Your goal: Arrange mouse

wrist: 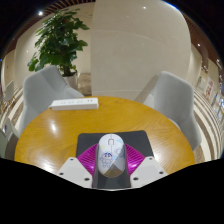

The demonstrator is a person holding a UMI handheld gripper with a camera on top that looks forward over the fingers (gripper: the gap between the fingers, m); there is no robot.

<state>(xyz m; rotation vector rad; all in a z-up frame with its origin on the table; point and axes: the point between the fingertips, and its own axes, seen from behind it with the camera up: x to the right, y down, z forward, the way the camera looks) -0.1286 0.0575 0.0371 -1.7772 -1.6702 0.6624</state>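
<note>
A white mouse point(110, 152) with grey markings sits between my gripper's point(110, 162) two fingers. Both magenta pads point(88, 158) press against its sides, so the gripper is shut on it. The mouse is over a dark grey mouse pad point(86, 137) that lies on a round wooden table point(50, 135). I cannot tell whether the mouse rests on the mouse pad or is held just above it.
A flat white object point(75, 102) lies at the table's far left edge. Two light grey chairs point(45, 88) point(172, 95) stand beyond the table. A leafy green plant point(60, 40) stands behind the left chair.
</note>
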